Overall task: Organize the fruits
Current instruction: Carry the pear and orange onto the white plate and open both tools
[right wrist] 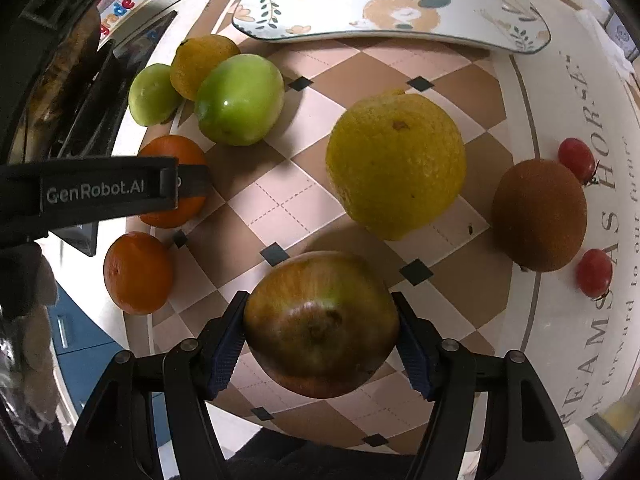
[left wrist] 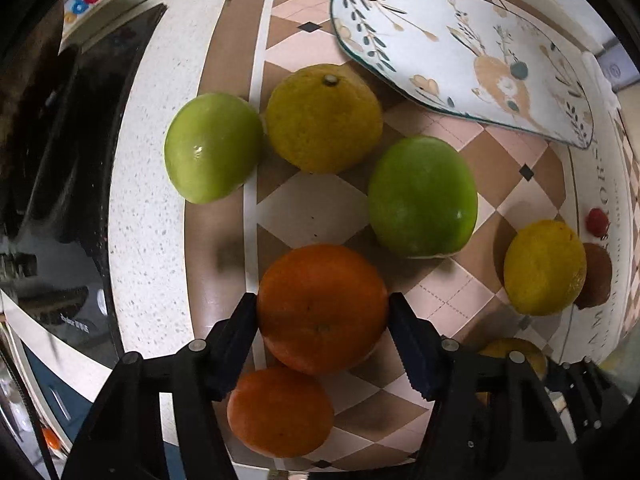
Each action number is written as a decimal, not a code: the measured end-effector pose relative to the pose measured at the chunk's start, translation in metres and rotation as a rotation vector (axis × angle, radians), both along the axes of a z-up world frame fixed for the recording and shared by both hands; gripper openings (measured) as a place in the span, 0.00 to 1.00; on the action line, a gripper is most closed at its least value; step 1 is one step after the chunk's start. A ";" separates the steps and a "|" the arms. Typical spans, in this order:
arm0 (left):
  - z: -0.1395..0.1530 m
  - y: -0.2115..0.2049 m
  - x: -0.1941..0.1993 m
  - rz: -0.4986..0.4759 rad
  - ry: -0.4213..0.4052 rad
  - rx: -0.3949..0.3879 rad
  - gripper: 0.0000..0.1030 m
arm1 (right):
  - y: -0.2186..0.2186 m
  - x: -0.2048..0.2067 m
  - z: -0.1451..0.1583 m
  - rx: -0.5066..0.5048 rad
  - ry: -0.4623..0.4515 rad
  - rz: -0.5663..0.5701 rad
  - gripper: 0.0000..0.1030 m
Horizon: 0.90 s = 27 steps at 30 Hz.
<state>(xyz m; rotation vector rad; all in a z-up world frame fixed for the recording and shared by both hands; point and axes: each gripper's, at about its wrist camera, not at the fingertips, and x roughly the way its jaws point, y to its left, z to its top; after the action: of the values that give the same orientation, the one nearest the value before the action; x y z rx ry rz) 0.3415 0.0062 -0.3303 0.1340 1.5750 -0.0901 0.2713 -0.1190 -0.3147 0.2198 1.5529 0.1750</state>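
In the left wrist view my left gripper (left wrist: 322, 308) points down at the checkered mat (left wrist: 312, 208), and its pads press both sides of an orange (left wrist: 322, 300). A second orange (left wrist: 280, 412) lies just below it, touching it. In the right wrist view my right gripper (right wrist: 320, 320) is shut on a brownish-green round fruit (right wrist: 320, 324) that rests low over the mat (right wrist: 272, 208). A large yellow citrus (right wrist: 396, 164) lies just beyond that fruit. The empty flower-patterned plate (right wrist: 400, 4) sits at the far edge of the mat.
Two green fruits (left wrist: 212, 148) (left wrist: 422, 196) and a yellow-green citrus (left wrist: 324, 118) cluster at the mat's far left. A brown kiwi (right wrist: 538, 216) and two cherry tomatoes (right wrist: 576, 158) (right wrist: 594, 272) lie to the right. A black strap marked GenRobot.AI (right wrist: 100, 192) crosses the orange (right wrist: 176, 148) on the left.
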 end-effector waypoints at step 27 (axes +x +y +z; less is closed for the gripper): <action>0.095 0.001 -0.016 0.005 -0.174 -0.097 0.60 | -0.029 0.003 0.063 0.113 -0.126 -0.048 0.68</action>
<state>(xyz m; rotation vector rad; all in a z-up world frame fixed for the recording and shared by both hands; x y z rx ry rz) 0.3253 0.0076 -0.2357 0.0603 1.3949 -0.1472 0.2748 -0.1477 -0.2513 0.3284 1.4125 0.2346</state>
